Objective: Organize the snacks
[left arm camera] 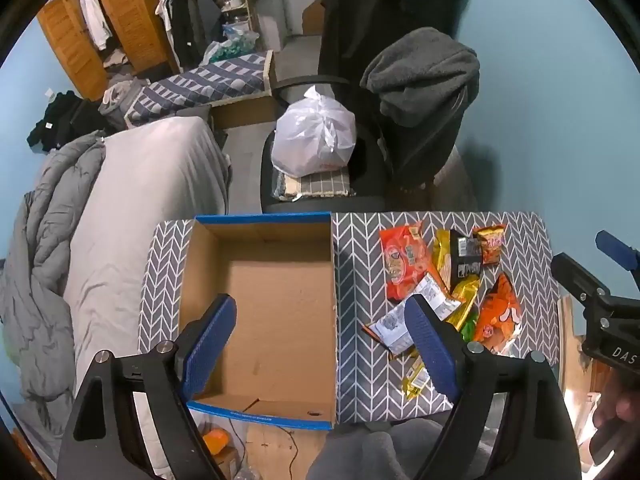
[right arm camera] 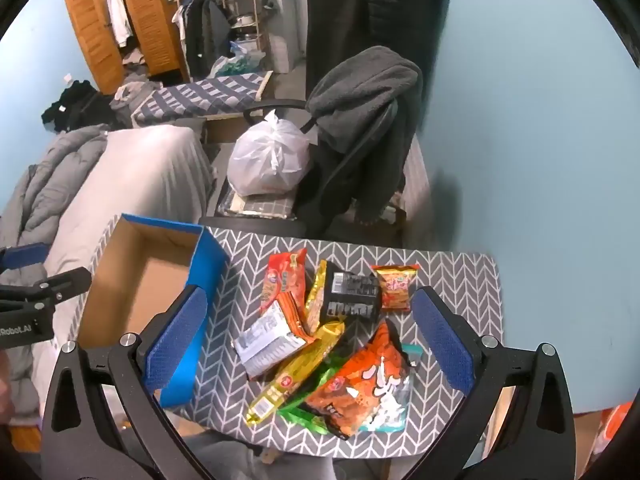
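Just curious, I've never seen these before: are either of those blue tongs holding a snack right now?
No. Both the left tongs and the right tongs are wide open and hold nothing.

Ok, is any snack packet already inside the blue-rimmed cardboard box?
No, the blue-rimmed cardboard box shows only its bare brown floor, and the colourful snack packets lie beside it on the grey chevron-patterned cloth.

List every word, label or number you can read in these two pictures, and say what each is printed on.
"DAS": right gripper, cut off by the picture's edge.
"Robot.AI": left gripper, start cut off.
Snack packets: print too blurred to read.
Box edge: print too small.
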The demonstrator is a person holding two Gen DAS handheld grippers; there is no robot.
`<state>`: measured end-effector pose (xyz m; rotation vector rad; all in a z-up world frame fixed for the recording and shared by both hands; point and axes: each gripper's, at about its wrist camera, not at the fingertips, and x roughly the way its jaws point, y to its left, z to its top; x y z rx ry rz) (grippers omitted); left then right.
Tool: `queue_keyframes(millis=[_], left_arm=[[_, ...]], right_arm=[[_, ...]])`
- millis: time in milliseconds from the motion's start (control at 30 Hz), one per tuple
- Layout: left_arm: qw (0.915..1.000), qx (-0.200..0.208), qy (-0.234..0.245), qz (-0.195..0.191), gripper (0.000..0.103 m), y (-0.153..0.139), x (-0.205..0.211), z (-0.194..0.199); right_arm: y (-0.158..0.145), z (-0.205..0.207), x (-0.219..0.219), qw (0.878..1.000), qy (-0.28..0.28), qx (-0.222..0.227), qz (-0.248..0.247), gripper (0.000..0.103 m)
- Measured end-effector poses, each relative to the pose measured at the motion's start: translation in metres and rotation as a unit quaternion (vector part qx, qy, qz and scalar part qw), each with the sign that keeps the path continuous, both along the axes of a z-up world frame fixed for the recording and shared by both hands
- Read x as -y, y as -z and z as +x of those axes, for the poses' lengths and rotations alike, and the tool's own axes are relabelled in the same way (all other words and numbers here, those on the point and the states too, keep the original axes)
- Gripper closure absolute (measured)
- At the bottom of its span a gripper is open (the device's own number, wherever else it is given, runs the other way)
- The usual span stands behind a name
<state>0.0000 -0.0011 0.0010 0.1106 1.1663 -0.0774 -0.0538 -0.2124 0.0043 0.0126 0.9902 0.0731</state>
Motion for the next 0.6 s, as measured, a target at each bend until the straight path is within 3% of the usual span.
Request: queue_keyframes(millis=[600], left_arm=[[0.9998,0.013,-0.013,-0.005,0.015,-0.005,0.003,-0.005]], right_arm=[[0.003,0.002,0.006,1.0,-0.001,-0.004,0.001,0.002]])
